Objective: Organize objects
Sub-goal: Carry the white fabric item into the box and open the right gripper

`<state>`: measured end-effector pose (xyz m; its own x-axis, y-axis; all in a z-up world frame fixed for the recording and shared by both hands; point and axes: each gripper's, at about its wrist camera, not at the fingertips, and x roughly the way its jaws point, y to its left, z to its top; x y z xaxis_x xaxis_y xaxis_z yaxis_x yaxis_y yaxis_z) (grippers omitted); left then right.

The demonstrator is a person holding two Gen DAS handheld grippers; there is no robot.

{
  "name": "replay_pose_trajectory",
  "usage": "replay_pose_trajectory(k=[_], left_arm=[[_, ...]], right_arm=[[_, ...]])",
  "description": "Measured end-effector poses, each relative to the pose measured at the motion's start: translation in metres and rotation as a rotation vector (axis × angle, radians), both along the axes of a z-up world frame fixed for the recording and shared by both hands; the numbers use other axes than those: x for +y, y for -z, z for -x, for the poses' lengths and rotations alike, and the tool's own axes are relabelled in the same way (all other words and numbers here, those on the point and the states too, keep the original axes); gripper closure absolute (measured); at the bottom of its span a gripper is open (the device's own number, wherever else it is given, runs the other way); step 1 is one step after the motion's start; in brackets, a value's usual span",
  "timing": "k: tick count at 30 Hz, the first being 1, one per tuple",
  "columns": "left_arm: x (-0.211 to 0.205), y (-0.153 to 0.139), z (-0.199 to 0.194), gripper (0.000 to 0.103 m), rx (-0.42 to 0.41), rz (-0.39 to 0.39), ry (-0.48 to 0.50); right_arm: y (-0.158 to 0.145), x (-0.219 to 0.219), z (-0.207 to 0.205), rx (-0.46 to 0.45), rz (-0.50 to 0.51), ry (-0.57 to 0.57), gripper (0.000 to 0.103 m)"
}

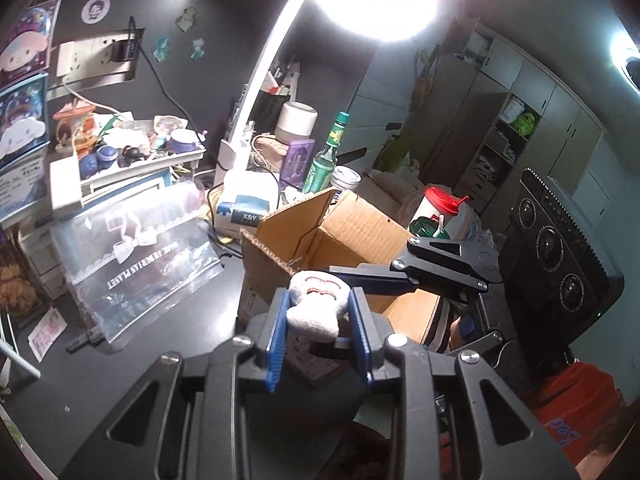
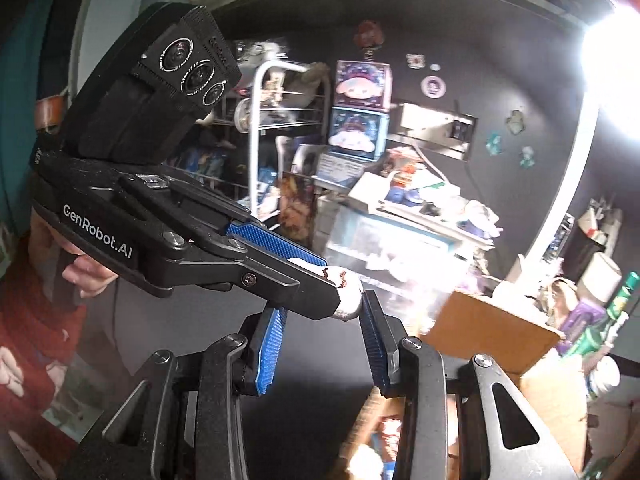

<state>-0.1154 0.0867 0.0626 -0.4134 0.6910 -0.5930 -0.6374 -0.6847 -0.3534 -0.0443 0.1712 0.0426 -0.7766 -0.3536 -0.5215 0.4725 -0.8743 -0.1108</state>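
Closest up, the left gripper [image 1: 319,312] has its blue pads [image 1: 276,344] squeezed onto a small white plush toy [image 1: 316,300] with red stitching on its face, so it's clearly gripping that. The toy sits just in front of and above the near edge of the open cardboard box [image 1: 352,236], held off the dark desk [image 1: 132,360].

From the right wrist view, the right gripper [image 2: 324,320] has its jaws spread apart with nothing clamped between them, though the same plush toy [image 2: 348,292] pokes out of the left gripper [image 2: 316,280] right at its fingertips, about touching the right-hand pad. Hard to say if there's real contact.

Just past the box on the left there's a clear plastic case [image 1: 132,256] with a bow inside, leaning on the desk. Behind the box: a green glass bottle [image 1: 328,156], a cup with a red lid [image 1: 438,208], and a white desk lamp [image 1: 256,92] glaring at the top. Further back on the left is a cluttered white shelf [image 1: 132,160] of little figures, with character posters [image 1: 24,80] and stickers on the dark wall.
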Motion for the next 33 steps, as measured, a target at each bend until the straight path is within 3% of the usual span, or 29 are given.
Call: replay_pose_trajectory(k=[10,19,22,24,29,33], left_arm=[[0.079,0.008,0.056,0.076,-0.099,0.064,0.099],[0.119,0.029,0.084,0.076,-0.192,0.152,0.104],[0.121,0.028,0.082,0.056,-0.190,0.170,0.097],[0.120,0.022,0.078,0.023,-0.159,0.165,0.090],[0.106,0.009,0.066,0.013,-0.100,0.161,0.035],[0.091,-0.001,0.044,0.011,-0.003,0.169,-0.049]], right_arm=[[0.001,0.070,0.029,-0.134,-0.006,0.147,0.070],[0.019,0.107,0.054,-0.289,-0.022,0.190,0.070],[0.021,0.109,0.056,-0.312,-0.032,0.197,0.069],[0.020,0.109,0.056,-0.313,-0.039,0.199,0.066],[0.018,0.104,0.053,-0.298,-0.065,0.195,0.061],[0.017,0.103,0.049,-0.288,-0.058,0.194,0.060]])
